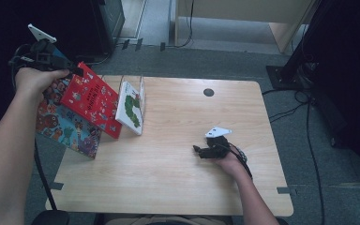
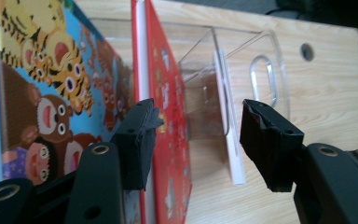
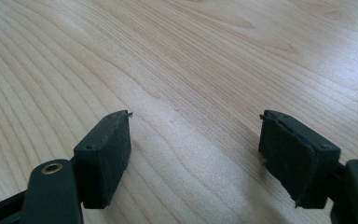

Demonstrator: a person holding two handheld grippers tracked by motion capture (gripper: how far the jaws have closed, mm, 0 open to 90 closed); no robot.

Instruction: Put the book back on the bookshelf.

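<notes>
High view: the left gripper point(image 1: 72, 70) is raised at the far left corner of the wooden table point(image 1: 178, 187), its tips at the top edge of a red picture book point(image 1: 92, 99) that leans tilted to the right. Behind it, further left, a blue picture book point(image 1: 65, 129) with cartoon animals leans the same way, partly past the table's left edge. Just right of the red book, a white book point(image 1: 130, 108) with a green caterpillar leans inside a clear plastic stand point(image 1: 143, 86). The right gripper point(image 1: 198, 151) rests low on the table, well apart from the books, pointing left. Left gripper view: the 2 black jaws stand apart, with the red book's point(image 2: 165, 93) upper edge between them; the left jaw lies against the book's spine side, while the right jaw is clear of it, so the book is not clamped. The blue book point(image 2: 51, 93) stands just left, and the clear stand point(image 2: 242, 65) with the white book point(image 2: 228, 130) lies beyond. Right gripper view: the right gripper point(image 3: 196, 156) has its 2 jaws wide apart over bare wood point(image 3: 191, 60), holding nothing.
</notes>
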